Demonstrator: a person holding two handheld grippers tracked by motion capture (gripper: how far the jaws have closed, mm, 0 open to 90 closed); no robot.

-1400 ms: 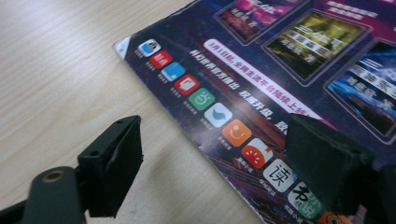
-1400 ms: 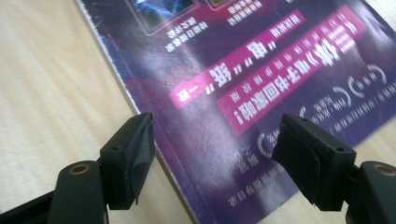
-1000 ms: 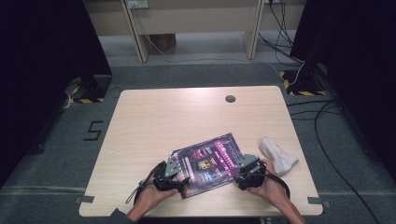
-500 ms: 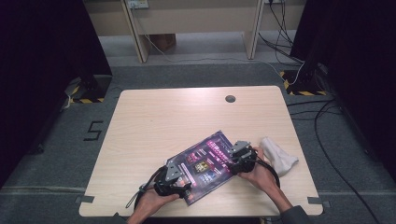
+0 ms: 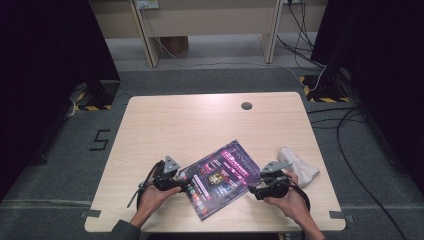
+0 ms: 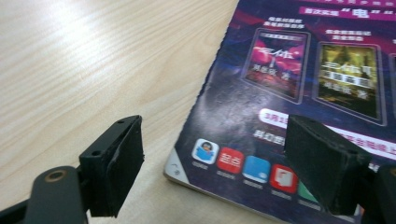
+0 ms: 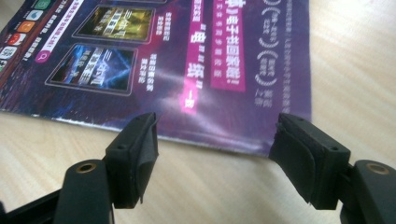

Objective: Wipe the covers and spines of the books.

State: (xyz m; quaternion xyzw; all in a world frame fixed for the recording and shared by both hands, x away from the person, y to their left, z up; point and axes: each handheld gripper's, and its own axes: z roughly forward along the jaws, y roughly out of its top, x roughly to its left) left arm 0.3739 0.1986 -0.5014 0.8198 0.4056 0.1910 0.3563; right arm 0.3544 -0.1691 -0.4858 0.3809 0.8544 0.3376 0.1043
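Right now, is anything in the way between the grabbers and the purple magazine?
No. The left gripper and right gripper both face the magazine with open jaws and bare table between.

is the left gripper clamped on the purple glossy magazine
No, in the left gripper view the left gripper stands open, its black pads apart above the corner of the purple glossy magazine, which lies flat on the wooden table.

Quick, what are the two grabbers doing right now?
Left gripper: jaws just opened wide, holding nothing, magazine lies under them.
Right gripper: open, holding nothing.
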